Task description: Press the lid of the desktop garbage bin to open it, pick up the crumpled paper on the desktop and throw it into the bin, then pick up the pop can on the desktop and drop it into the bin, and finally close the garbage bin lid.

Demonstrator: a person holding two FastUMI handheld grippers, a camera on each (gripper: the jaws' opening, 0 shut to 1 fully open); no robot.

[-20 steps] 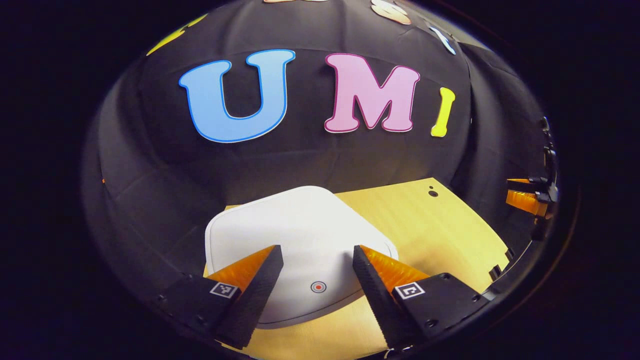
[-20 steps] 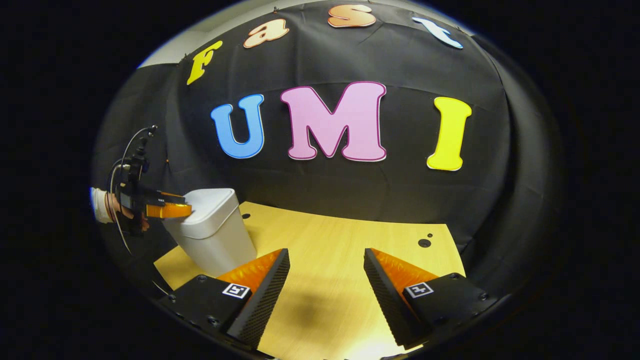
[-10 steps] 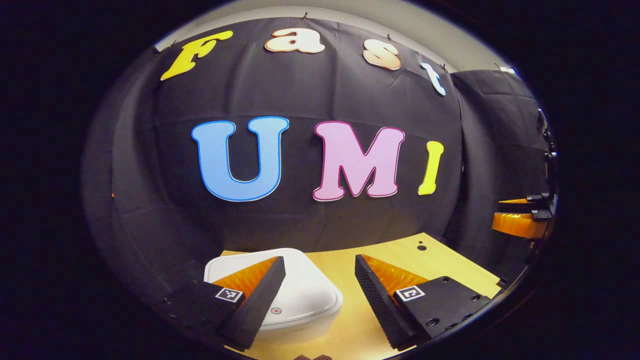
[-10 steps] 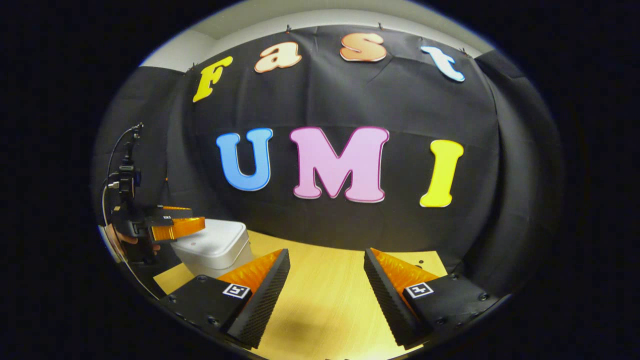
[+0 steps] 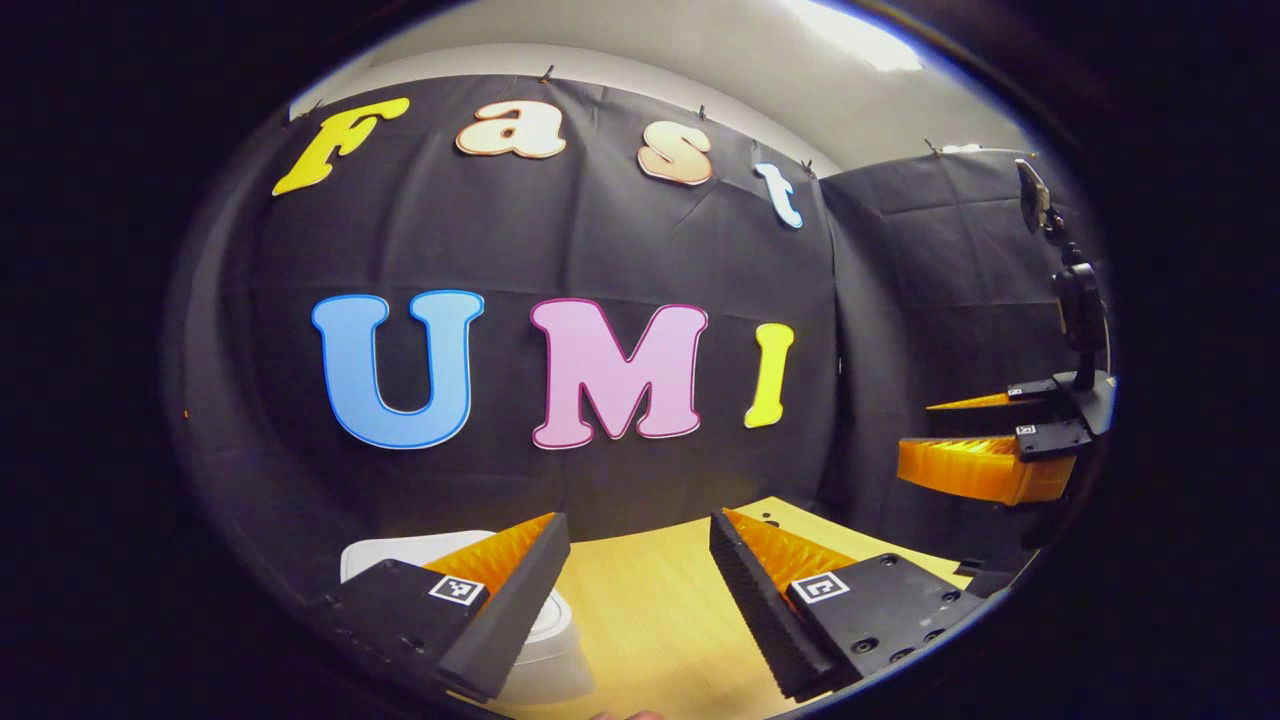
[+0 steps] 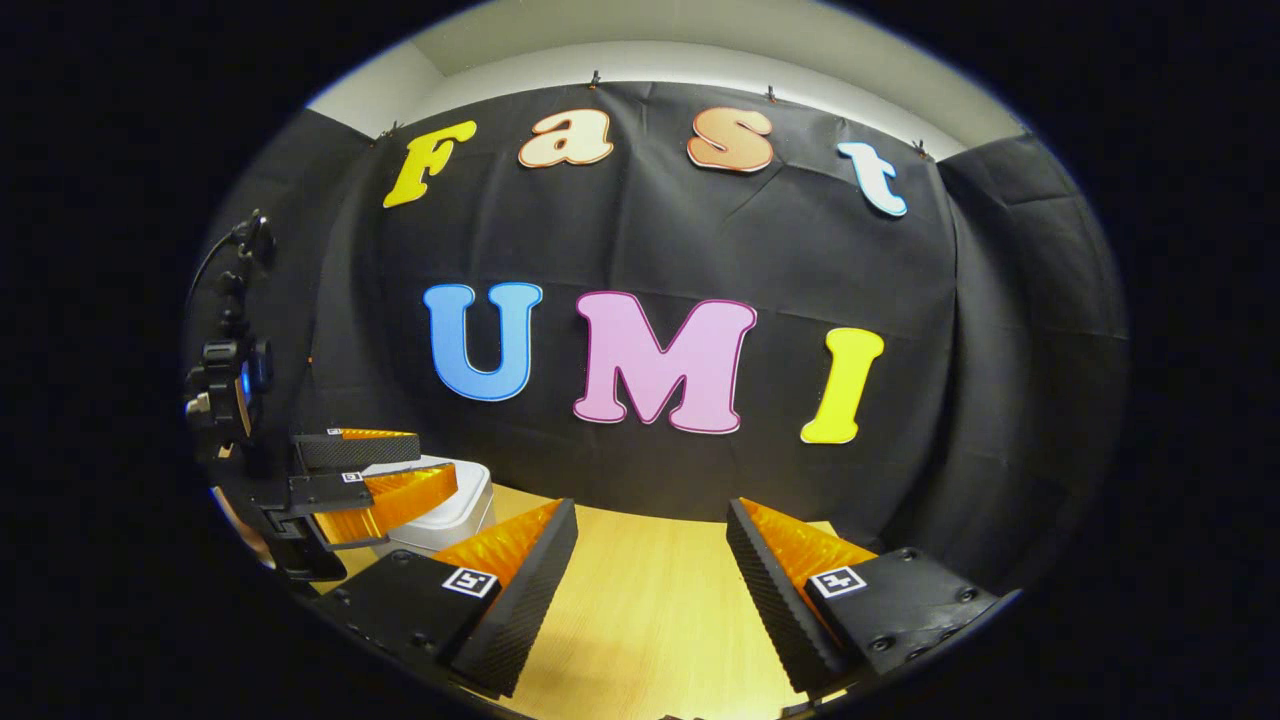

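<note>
Both tools were spread wide with nothing between the fingers. Left tool (image 5: 635,590) sat above the worktop (image 5: 650,620), with the bin (image 5: 545,640) low and just left of its left finger, lid (image 5: 420,548) down. Right tool (image 6: 650,585) had the bin far off to its left, beyond the left tool. No paper or can seen on the worktop ahead of either tool. Judgement: lid looks closed, so likely the final step is done. Next move calls for confirming the lid latched, then withdrawing.
</note>
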